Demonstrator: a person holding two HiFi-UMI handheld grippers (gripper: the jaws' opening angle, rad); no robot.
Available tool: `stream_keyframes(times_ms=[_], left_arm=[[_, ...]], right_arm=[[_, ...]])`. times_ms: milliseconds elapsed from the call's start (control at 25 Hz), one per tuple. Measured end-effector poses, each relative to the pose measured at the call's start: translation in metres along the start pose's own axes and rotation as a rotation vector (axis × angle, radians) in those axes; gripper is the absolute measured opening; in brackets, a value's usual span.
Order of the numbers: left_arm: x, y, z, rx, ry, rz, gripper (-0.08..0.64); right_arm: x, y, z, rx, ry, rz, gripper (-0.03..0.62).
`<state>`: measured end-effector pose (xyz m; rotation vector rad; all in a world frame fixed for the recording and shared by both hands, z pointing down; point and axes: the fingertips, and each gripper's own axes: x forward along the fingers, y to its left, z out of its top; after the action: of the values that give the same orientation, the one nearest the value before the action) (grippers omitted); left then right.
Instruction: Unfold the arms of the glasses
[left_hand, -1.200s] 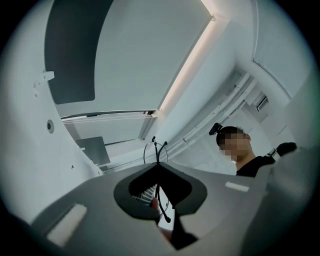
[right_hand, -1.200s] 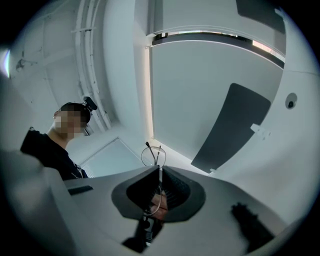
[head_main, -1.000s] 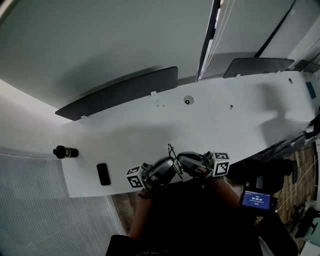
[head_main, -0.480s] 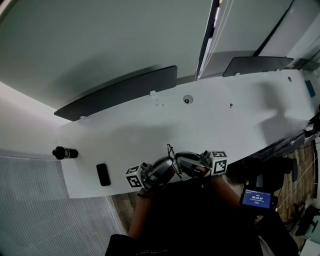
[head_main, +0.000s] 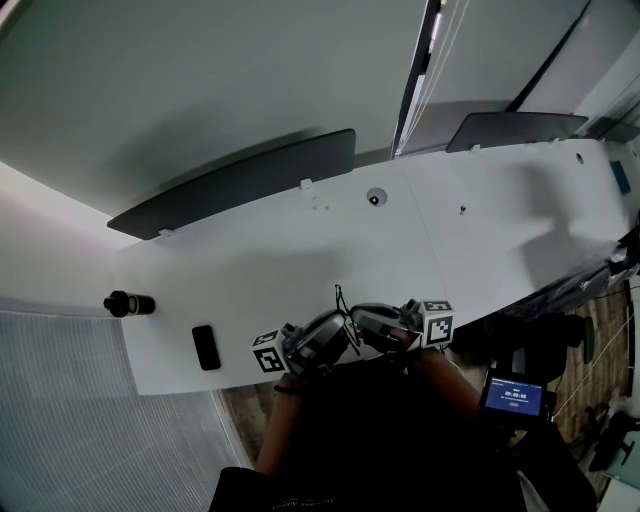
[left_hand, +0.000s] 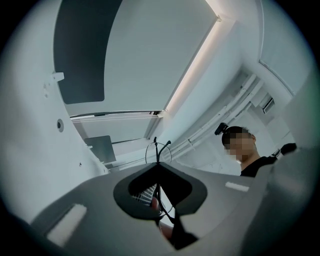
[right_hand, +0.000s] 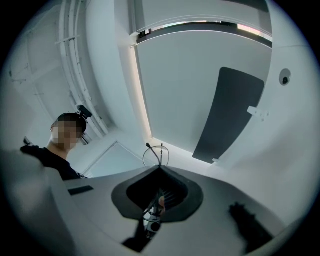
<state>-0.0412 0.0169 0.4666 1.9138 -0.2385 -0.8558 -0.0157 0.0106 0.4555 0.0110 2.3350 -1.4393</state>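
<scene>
**Glasses Pinched Between Both Grippers Above the Table Edge**

In the lower middle of the head view, the left gripper (head_main: 344, 330) and the right gripper (head_main: 353, 320) are brought tip to tip, just over the near edge of the white table (head_main: 300, 250). The glasses (head_main: 341, 298), a thin dark wire frame, are held where the tips meet and stand up from there, lifted free of the table.

In the left gripper view, the jaws of the left gripper (left_hand: 157, 166) are pressed together on the wire of the glasses (left_hand: 156, 150). A round loop and two thin rods rise beyond the tips, in the centre of the frame. The same is seen in the right gripper view: the right gripper (right_hand: 160, 169) is closed on the glasses (right_hand: 161, 152), with nearly no gap between the jaws.

The glasses are probably kept in the air so that an arm has room to swing without touching the table. Two grips are probably used so that one part is fixed while the other is turned. Whether an arm is already opened cannot be told, because the wire is too thin. Such a fine frame is judged easy to bend or to let slip.

A flat black slab (head_main: 205, 347) and a black cylinder (head_main: 130, 303) lie in the left part of the table, well apart from the work.
</scene>
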Motion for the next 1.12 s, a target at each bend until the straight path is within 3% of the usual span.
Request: stream_keyframes(times_ms=[280, 560, 880, 1000, 1120], left_arm=[[-0.003, 0.007, 0.0, 0.006, 0.013, 0.062, 0.026], [-0.012, 0.017, 0.001, 0.019, 0.003, 0.136, 0.057], [-0.022, 0.019, 0.006, 0.041, 0.004, 0.182, 0.094], [-0.029, 0.024, 0.006, 0.047, 0.012, 0.231, 0.095], [-0.033, 0.03, 0.002, -0.045, 0.002, 0.317, 0.106]], right_arm=[[-0.003, -0.01, -0.002, 0.113, -0.017, -0.018, 0.009], [-0.017, -0.033, -0.007, 0.318, -0.103, -0.053, 0.008], [-0.021, -0.033, -0.01, 0.312, -0.102, -0.051, 0.008], [-0.023, -0.035, -0.006, 0.301, -0.124, -0.058, 0.008], [-0.027, -0.04, -0.003, 0.288, -0.149, -0.081, 0.008]])
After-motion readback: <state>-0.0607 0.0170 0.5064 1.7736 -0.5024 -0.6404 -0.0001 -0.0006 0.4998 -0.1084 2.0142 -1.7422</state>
